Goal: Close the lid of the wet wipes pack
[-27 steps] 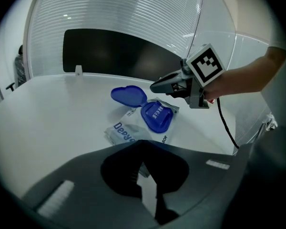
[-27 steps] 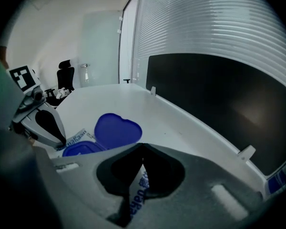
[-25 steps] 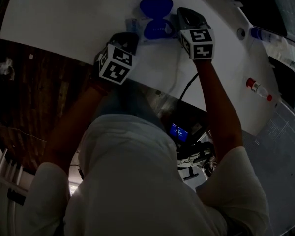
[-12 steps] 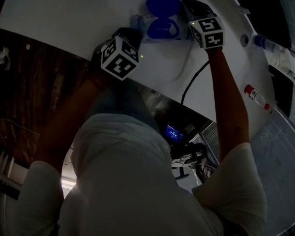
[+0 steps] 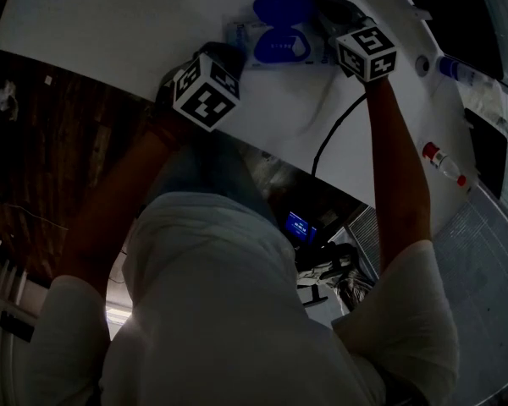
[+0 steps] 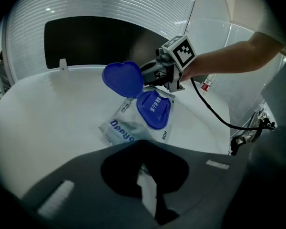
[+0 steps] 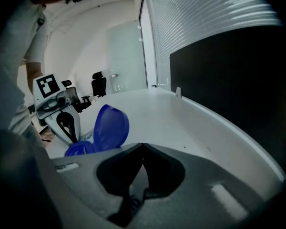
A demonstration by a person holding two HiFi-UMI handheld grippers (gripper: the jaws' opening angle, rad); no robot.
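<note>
On the white surface [image 5: 110, 24], the wet wipes pack [image 6: 118, 130] lies at the far side, its blue lid [image 6: 123, 79] standing open. The left gripper [image 6: 143, 152] and right gripper [image 7: 142, 149] each have jaws closed on its ends.

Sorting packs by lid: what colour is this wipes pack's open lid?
Blue; the lid of the wipes pack shows best in the left gripper view.

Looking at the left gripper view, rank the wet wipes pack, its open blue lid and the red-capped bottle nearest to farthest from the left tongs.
1. wet wipes pack, directly ahead.
2. open blue lid, standing up behind it.
3. red-capped bottle, far back right.
</note>
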